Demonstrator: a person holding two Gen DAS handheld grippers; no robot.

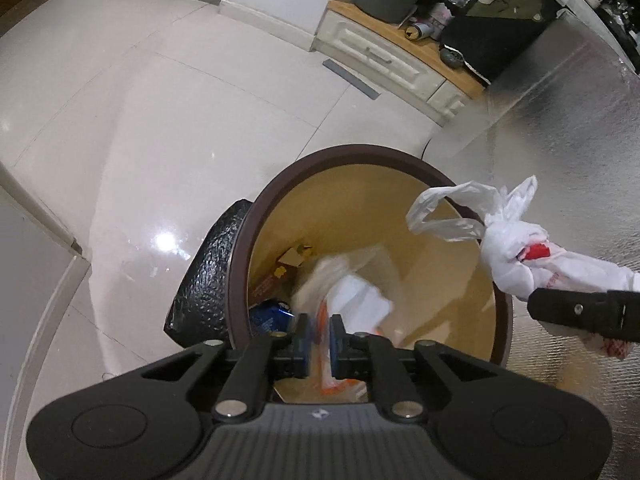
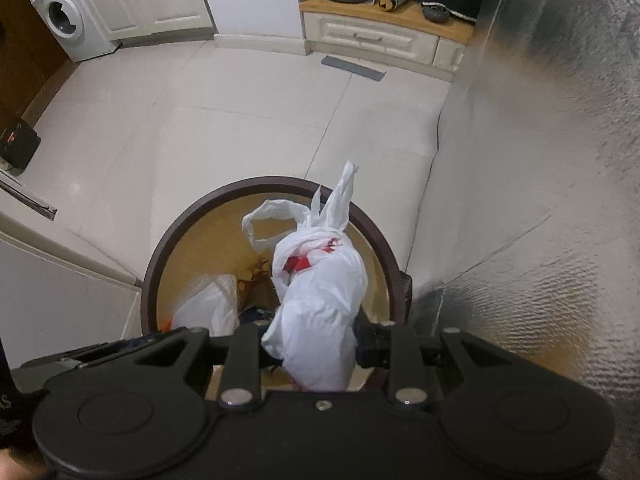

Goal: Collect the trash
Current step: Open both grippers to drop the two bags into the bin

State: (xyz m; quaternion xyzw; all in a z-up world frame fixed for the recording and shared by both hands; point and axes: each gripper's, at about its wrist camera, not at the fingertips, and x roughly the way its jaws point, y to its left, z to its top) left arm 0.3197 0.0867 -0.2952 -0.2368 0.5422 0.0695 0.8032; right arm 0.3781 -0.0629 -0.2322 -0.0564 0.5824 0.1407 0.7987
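1. Two bundles of trash are over one bin [image 1: 256, 216], and the drop depends on where each sits relative to your jaws: both lie straight ahead of the jaws and below them, inside the brown rim.
2. Your right gripper [image 2: 316, 344] is clenched on the knotted white bag [image 2: 320, 304]. The bag's long axis runs forward from the jaws, with its tied handles at the far end reaching toward the far rim of the bin. Its bulk hangs over the opening, so it should fall inside once you let go.
3. Your left gripper [image 1: 320, 340] has its jaws parted a little around a clear wrapper with orange print [image 1: 326, 344]. The wrapper is blurred, so I cannot say for sure whether the pads are touching it or it is already slipping down; it looks released.
4. The left jaws are nearer the near rim. The right jaws come in from the right side, with the bag crossing the rim there.
5. Beneath both jaws the bin's tan bottom holds a blue can [image 1: 268, 316], cardboard scraps [image 1: 294, 258] and white paper [image 1: 360, 300].
6. The bin stands on a glossy pale tiled floor [image 1: 140, 120]. A black bag [image 1: 204, 280] lies against its left side and a textured silver wall [image 2: 540, 160] rises to its right. Low cream cabinets and a washing machine [image 2: 62, 20] lie far ahead.
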